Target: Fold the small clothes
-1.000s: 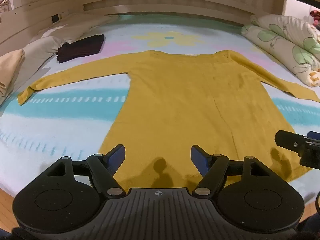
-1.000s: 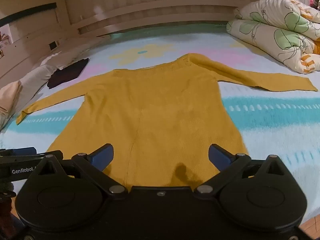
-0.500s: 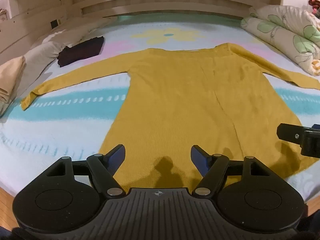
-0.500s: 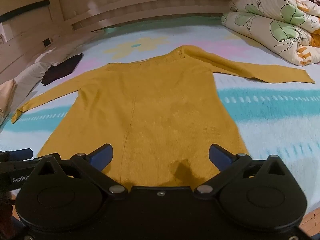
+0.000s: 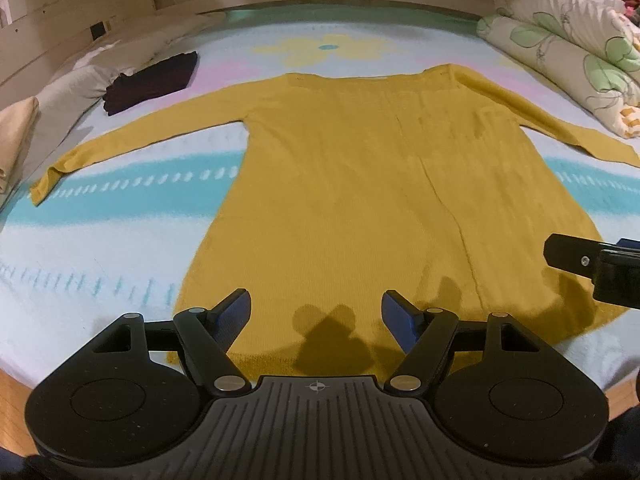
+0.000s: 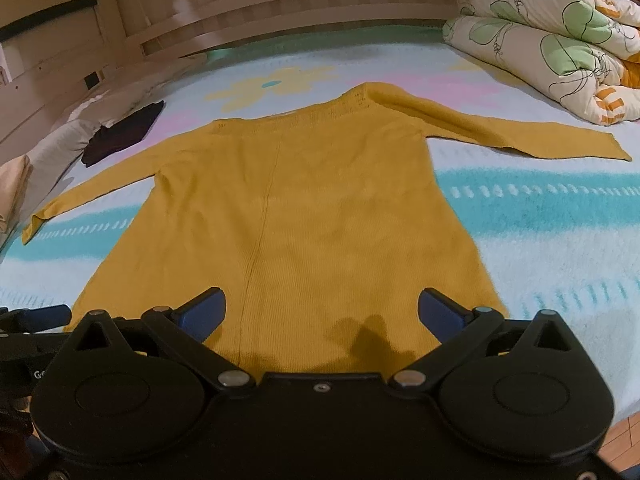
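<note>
Mustard-yellow long-sleeved knit sweater (image 5: 360, 184) lies flat on the pastel flower-print bed sheet (image 5: 100, 264), both sleeves spread, hem nearest.

Left view: left gripper (image 5: 316, 312) wide open, holding nothing, over the hem's left part. Sweater fills more of the frame than 1 s ago, so approach, no fold begun. Folded dark garment (image 5: 152, 80) beyond the left sleeve.

Right view: right gripper (image 6: 320, 312) wide open, empty, over the hem's right part, also nearer. Floral quilt (image 6: 560, 40) beyond the right sleeve. Likely next: pinch hem.

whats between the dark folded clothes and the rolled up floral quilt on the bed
The yellow sweater lies spread flat between the dark folded clothes and floral quilt, on the patterned bedsheet; right wrist view.
</note>
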`<state>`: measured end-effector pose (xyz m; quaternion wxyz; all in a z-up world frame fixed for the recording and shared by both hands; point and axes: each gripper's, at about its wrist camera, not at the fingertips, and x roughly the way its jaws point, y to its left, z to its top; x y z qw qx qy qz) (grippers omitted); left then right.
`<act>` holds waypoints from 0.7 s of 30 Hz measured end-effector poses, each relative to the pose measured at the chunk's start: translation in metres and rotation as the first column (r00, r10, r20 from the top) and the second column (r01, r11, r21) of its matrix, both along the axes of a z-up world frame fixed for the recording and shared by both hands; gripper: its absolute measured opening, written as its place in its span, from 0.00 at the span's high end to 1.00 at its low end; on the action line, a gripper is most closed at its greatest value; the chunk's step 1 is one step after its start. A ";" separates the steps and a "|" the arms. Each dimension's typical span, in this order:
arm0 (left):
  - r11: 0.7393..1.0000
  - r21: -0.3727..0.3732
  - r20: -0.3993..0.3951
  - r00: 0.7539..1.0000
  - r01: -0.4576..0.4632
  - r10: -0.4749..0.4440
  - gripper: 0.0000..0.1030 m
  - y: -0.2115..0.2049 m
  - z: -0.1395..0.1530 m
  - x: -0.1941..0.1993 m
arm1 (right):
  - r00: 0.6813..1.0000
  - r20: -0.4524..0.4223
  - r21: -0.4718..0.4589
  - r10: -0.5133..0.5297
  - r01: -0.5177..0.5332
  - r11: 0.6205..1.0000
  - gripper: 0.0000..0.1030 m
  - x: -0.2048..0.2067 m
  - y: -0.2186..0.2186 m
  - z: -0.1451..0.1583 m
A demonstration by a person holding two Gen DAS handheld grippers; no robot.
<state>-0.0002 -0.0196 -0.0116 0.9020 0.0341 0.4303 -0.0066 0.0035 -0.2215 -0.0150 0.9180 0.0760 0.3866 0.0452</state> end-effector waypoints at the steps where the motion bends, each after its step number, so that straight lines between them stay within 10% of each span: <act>1: 1.000 0.000 -0.002 1.000 0.002 -0.002 0.31 0.000 0.000 0.000 | 1.000 -0.001 -0.001 0.000 0.000 1.000 0.01 0.000 0.000 0.000; 21: 0.999 -0.001 -0.059 0.998 -0.037 0.037 0.31 0.005 -0.008 0.005 | 1.000 -0.013 -0.002 0.004 -0.004 1.000 0.01 0.002 0.002 -0.003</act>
